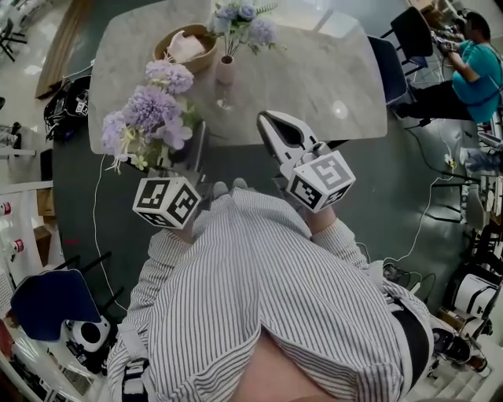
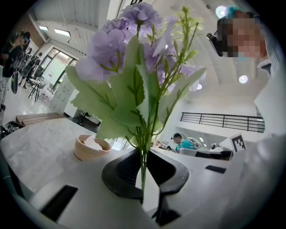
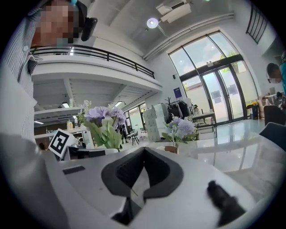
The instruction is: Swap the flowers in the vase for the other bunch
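Note:
My left gripper [image 2: 143,173] is shut on the thin green stems of a purple flower bunch [image 2: 134,58], which stands upright above its jaws. In the head view that bunch [image 1: 149,114] hangs over the near left edge of the marble table [image 1: 314,78]. A slim pink vase [image 1: 225,72] with a pale blue-purple bunch [image 1: 240,20] stands at the table's middle back. My right gripper [image 1: 265,119] is shut with nothing in it, its tips over the near table edge, to the right of the vase. The right gripper view shows its jaws [image 3: 142,154] closed tip to tip, with the vase flowers [image 3: 181,127] beyond.
A tan bowl [image 1: 186,47] with something white inside sits left of the vase. A person in a teal shirt [image 1: 473,69] sits at the far right beside dark chairs [image 1: 413,31]. Cables and gear lie on the floor around the table.

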Tool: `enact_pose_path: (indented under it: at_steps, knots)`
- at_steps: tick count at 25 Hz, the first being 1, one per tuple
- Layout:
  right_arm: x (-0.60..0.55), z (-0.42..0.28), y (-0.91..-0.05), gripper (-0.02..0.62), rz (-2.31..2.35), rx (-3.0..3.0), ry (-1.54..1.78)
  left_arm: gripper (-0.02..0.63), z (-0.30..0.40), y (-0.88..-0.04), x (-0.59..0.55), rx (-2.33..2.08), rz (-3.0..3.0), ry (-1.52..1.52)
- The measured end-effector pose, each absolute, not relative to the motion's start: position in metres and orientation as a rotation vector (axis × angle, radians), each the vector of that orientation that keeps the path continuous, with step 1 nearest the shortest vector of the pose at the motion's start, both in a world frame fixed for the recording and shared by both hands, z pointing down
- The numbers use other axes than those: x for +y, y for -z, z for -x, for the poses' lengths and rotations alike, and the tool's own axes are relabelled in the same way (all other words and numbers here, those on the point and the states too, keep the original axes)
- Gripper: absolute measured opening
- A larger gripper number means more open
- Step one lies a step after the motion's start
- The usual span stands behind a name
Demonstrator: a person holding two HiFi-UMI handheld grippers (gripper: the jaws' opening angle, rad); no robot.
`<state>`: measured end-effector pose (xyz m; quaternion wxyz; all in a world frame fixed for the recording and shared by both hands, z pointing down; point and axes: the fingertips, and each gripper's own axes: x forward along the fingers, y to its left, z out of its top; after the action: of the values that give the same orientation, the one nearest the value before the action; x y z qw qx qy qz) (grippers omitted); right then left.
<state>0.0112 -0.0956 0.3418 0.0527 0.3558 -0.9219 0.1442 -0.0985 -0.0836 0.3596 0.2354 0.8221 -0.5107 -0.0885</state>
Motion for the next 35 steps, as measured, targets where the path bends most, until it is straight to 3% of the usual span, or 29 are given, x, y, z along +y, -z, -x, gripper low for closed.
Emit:
enact_pose_path:
  at_steps: [35]
  knots:
    - [-0.098,-0.022,-0.343,0.014,-1.005,-2.811,-0.339,0.044,0.066,-0.365,-0.076,-1.454,-2.248,0.120]
